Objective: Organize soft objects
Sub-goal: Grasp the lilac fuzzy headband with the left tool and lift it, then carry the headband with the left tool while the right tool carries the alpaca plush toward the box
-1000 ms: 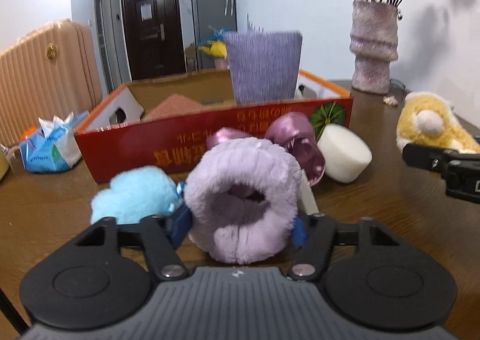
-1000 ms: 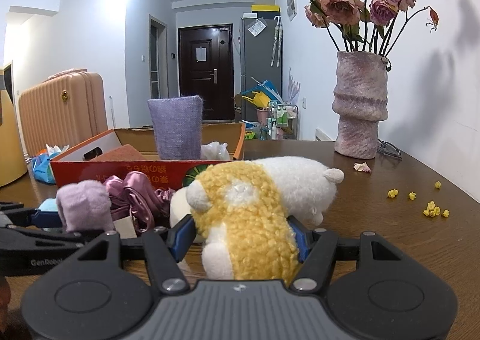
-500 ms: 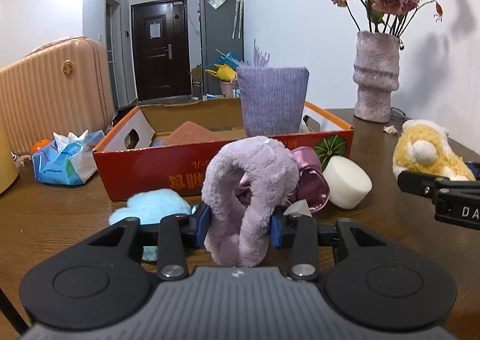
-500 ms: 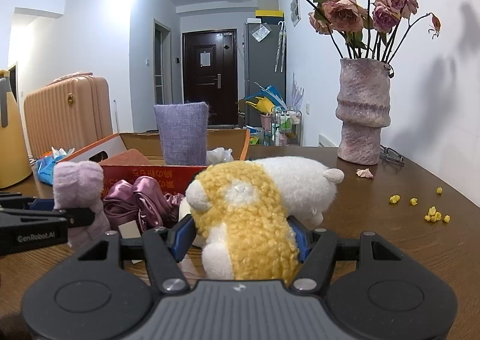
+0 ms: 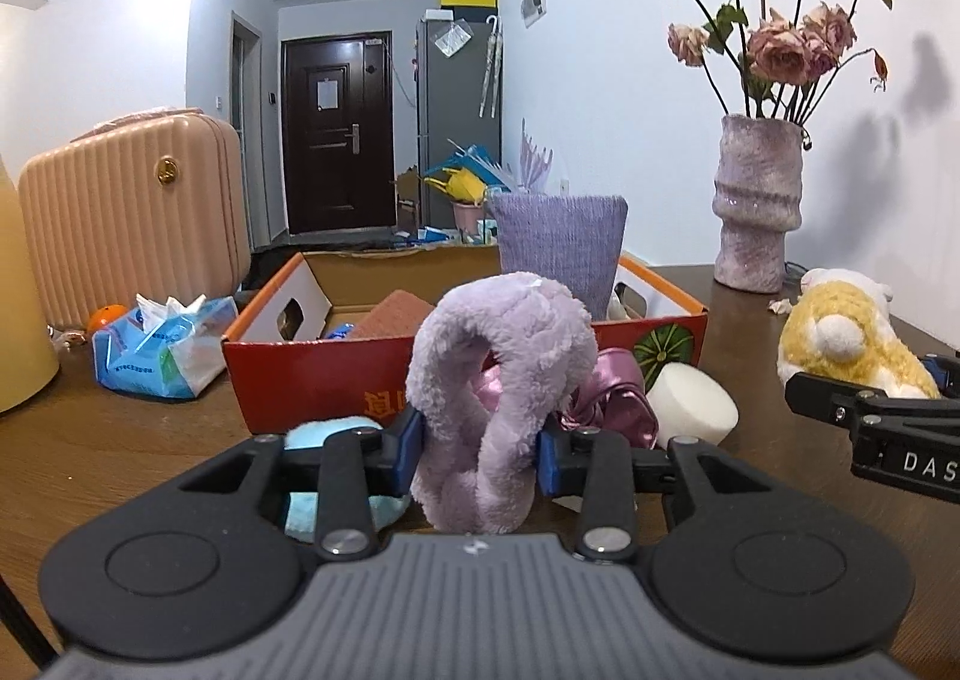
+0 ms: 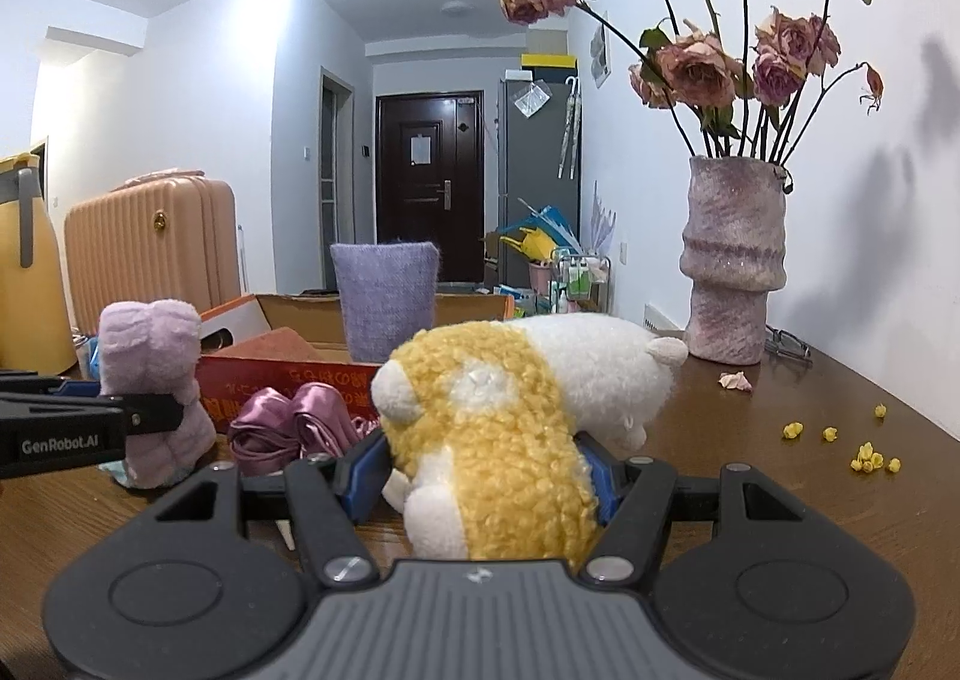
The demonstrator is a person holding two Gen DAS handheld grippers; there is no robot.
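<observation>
Brown wooden tabletop [image 5: 132, 440] underneath, hallway door far back. Left gripper [image 5: 477, 449] has its jaws clenched on the lilac plush scrunchie [image 5: 501, 398], squeezed tall between them. Just beyond the jaws: pink satin scrunchie [image 5: 606, 398], white foam puck [image 5: 690, 407], then the red cardboard box [image 5: 324, 386]. Only this view catches the light-blue plush [image 5: 318, 500] under the left jaw. Right gripper [image 6: 480, 485] grips the yellow-and-white plush toy [image 6: 498, 428]; its view alone shows yellow crumbs [image 6: 864, 455] right of the jaws.
</observation>
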